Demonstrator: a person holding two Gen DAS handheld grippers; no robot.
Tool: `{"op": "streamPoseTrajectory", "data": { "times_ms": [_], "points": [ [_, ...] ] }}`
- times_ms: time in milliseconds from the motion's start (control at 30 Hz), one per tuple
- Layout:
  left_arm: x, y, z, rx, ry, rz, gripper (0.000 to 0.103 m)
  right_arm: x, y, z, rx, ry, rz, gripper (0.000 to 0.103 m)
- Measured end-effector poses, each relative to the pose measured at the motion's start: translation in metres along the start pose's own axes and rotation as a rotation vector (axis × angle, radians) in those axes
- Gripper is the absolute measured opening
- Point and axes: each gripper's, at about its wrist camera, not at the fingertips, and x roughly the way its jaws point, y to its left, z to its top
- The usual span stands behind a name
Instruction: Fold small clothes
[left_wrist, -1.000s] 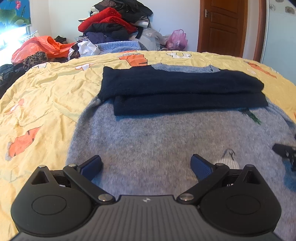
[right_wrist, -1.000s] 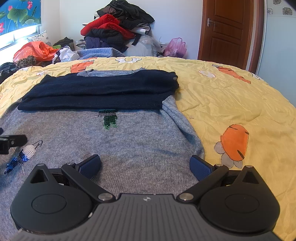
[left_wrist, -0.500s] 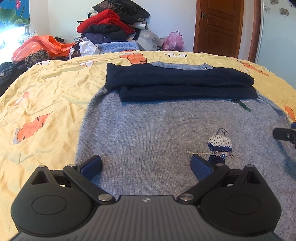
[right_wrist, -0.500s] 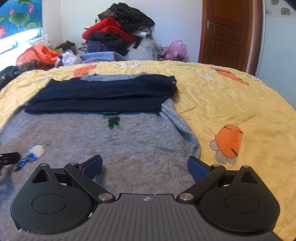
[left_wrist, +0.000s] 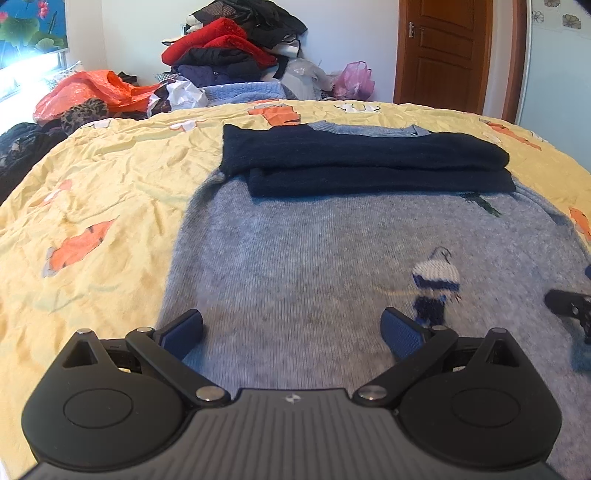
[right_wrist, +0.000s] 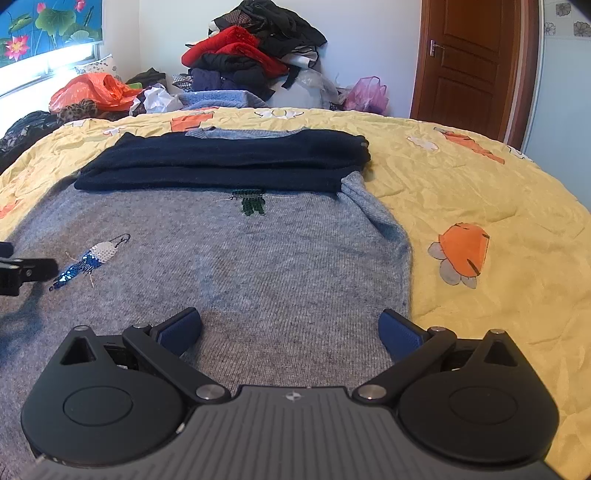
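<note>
A grey knit sweater lies spread flat on the bed's yellow quilt, its dark navy sleeves folded across its far end. The left tongs hang spread wide over the sweater's near left part, holding nothing. The right tongs are likewise spread and empty over its near right edge. A sequin bird decorates the sweater between them. Beyond the sweater, past the bed, sits a clothes heap.

Yellow bedspread; clothes heap; orange bag; wooden door.
</note>
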Motion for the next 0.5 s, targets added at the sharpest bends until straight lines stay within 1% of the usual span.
{"op": "streamPoseTrajectory", "data": {
  "times_ms": [100,200,300,333,500],
  "points": [
    [-0.023,-0.006,-0.015,0.024,0.002,-0.035,0.103,0.000,0.000,0.000,-0.001,0.000,0.000,0.103],
    [-0.036,-0.014,-0.033,0.073,0.015,-0.048,0.103,0.000,0.000,0.000,-0.001,0.000,0.000,0.103],
    [-0.041,-0.011,-0.046,0.057,-0.022,-0.062,0.103,0.000,0.000,0.000,0.000,0.000,0.000,0.103],
    [-0.040,-0.010,-0.046,0.042,-0.020,-0.068,0.103,0.000,0.000,0.000,0.000,0.000,0.000,0.103],
    [-0.036,-0.014,-0.042,0.043,-0.023,-0.066,0.103,0.000,0.000,0.000,0.000,0.000,-0.001,0.103]
  ]
}}
